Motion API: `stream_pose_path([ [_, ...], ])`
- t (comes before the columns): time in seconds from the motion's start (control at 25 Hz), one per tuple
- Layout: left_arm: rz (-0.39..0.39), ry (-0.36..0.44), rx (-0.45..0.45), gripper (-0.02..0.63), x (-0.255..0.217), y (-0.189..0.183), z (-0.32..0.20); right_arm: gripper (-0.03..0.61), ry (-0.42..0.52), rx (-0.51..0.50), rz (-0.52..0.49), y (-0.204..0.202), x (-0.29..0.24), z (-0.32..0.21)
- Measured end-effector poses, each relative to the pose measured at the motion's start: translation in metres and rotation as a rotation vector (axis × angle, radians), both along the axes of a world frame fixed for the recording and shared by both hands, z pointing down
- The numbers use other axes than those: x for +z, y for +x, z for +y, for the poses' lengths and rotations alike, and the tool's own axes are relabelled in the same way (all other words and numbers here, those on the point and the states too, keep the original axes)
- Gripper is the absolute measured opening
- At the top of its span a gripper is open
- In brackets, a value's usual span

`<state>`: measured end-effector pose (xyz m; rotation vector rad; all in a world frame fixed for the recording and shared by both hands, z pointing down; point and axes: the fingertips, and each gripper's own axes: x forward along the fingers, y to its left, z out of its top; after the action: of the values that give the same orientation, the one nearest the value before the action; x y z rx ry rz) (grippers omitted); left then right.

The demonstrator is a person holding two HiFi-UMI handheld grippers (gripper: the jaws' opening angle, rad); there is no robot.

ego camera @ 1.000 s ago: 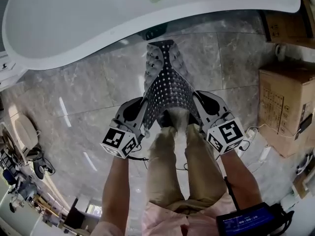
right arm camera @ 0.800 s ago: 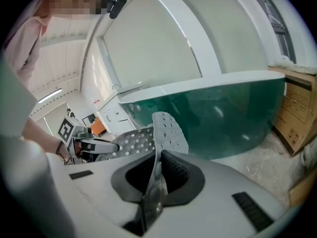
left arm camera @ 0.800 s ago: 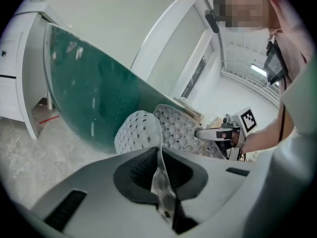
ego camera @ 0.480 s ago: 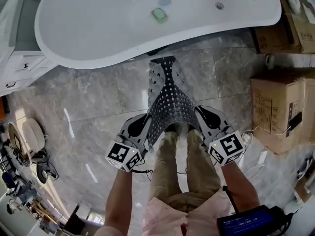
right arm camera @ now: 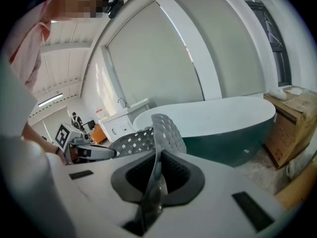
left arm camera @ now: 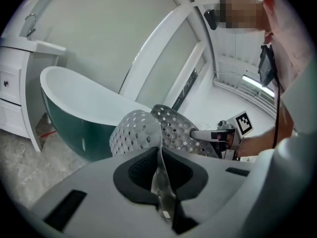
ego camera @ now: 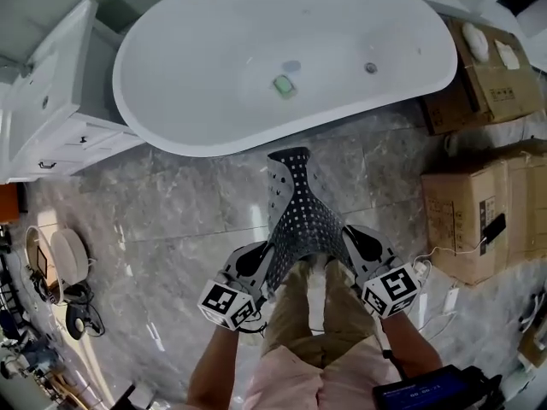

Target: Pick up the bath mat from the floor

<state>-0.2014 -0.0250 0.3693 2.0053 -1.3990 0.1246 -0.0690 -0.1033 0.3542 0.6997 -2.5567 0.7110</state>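
Observation:
The grey perforated bath mat [ego camera: 299, 207] hangs off the floor between my two grippers in the head view, its far end drooping toward the tub. My left gripper [ego camera: 261, 261] is shut on the mat's near left edge, and my right gripper [ego camera: 349, 244] is shut on its near right edge. In the left gripper view the mat [left arm camera: 148, 133] runs edge-on between the black pads [left arm camera: 143, 167], with my right gripper [left arm camera: 225, 133] beyond it. The right gripper view shows the mat [right arm camera: 158, 133] pinched the same way, my left gripper [right arm camera: 86, 150] at its other side.
A white oval bathtub [ego camera: 282, 15] lies ahead, with a green object [ego camera: 283, 84] inside it. A white cabinet [ego camera: 51, 118] stands at the left. Cardboard boxes [ego camera: 466, 212] stack at the right. Cables and small gear lie on the marble floor [ego camera: 171, 220] at far left and right.
The mat has stayed gripped on both sides. The view has pulled back and up, so the whole tub shows, and both grippers with the mat sit smaller and lower in frame.

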Motion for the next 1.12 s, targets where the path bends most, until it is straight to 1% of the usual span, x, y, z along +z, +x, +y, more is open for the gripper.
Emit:
stream_pose_path([
  [0.24,-0.008,0.029,-0.065,0.04,-0.053,0.009,0.011,0.029,0.021,-0.009,-0.02,0.016,-0.054,0.003],
  [0.48,-0.085,0.073,-0.165,0.04,-0.101,0.01,0.026,0.029,0.093,-0.036,-0.022,0.057,-0.107,-0.003],
  [0.64,-0.115,0.088,-0.239,0.04,-0.131,0.013,0.035,0.029,0.132,-0.021,-0.039,0.087,-0.138,-0.008],
  [0.8,-0.164,0.127,-0.277,0.04,-0.163,0.022,0.039,0.029,0.163,-0.001,-0.065,0.113,-0.165,-0.01],
  [1.0,-0.227,0.176,-0.336,0.04,-0.185,0.021,0.046,0.029,0.213,0.039,-0.084,0.139,-0.175,-0.018],
  [1.12,-0.262,0.207,-0.381,0.04,-0.205,0.019,0.055,0.029,0.252,0.071,-0.095,0.158,-0.19,-0.022],
])
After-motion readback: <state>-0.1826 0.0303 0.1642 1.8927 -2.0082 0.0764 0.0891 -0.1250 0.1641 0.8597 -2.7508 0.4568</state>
